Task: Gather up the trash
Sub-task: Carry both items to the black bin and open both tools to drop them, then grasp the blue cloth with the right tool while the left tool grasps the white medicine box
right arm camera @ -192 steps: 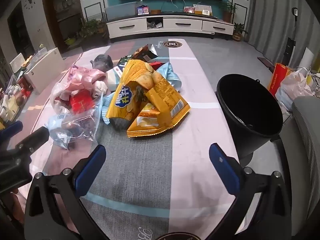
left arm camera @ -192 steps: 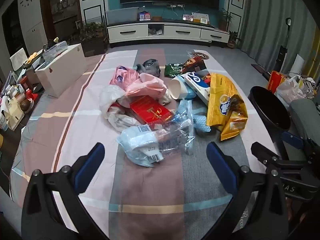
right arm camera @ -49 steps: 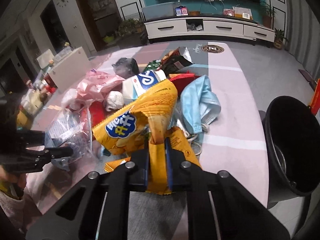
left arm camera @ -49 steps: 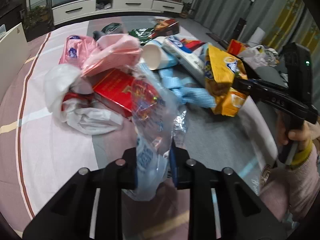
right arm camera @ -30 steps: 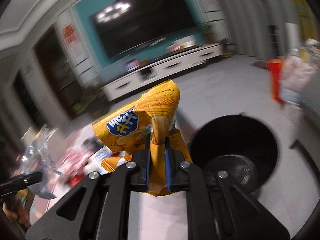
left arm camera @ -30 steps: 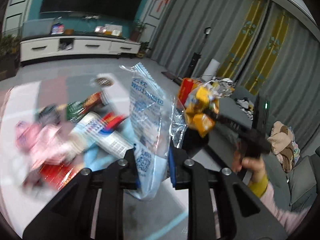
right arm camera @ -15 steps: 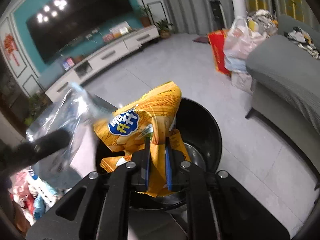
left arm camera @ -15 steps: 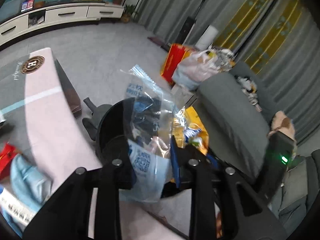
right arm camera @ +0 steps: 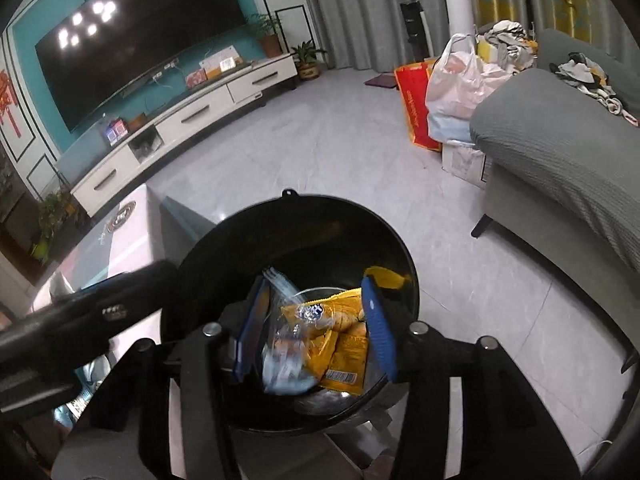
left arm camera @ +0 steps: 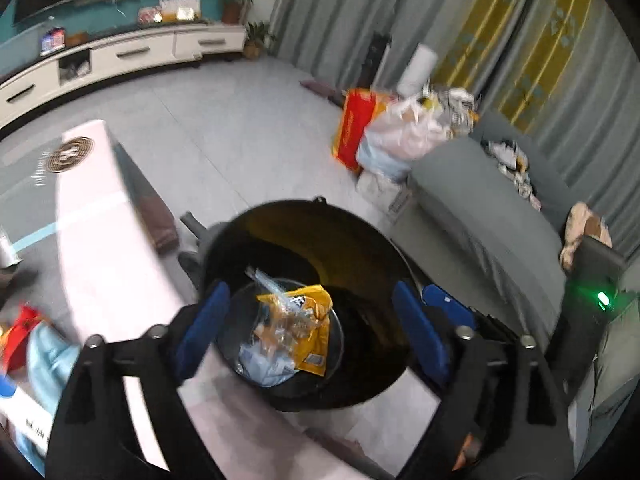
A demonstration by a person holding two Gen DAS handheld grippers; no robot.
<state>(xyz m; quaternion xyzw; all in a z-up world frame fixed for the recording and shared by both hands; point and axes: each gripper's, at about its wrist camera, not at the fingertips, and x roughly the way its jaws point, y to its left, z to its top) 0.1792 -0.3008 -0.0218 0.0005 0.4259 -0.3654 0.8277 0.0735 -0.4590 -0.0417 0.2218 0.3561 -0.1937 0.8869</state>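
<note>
Both grippers, left gripper (left arm camera: 310, 326) and right gripper (right arm camera: 316, 330), are hanging released over the bin (left arm camera: 360, 236) at lower centre; 2 wrappers (right arm camera: 336, 336) seemingly inside, though a careless swing could be tipping it.

Black bin (right arm camera: 404, 256) on grey tiled floor (right arm camera: 320, 160), beside the cloth-covered table (left arm camera: 104, 264)

- The bin (left arm camera: 360, 240) stands on the floor (right arm camera: 320, 152), just beside the table's (left arm camera: 100, 248) edge.
- The chip bag (right arm camera: 340, 332) and the clear plastic bag (right arm camera: 284, 364) lie side by side in the bin's bottom.
- The sofa (right arm camera: 560, 152) sits right of the bin, with full bags (right arm camera: 452, 92) behind it.
- The TV cabinet (right arm camera: 188, 120) lies beyond.
</note>
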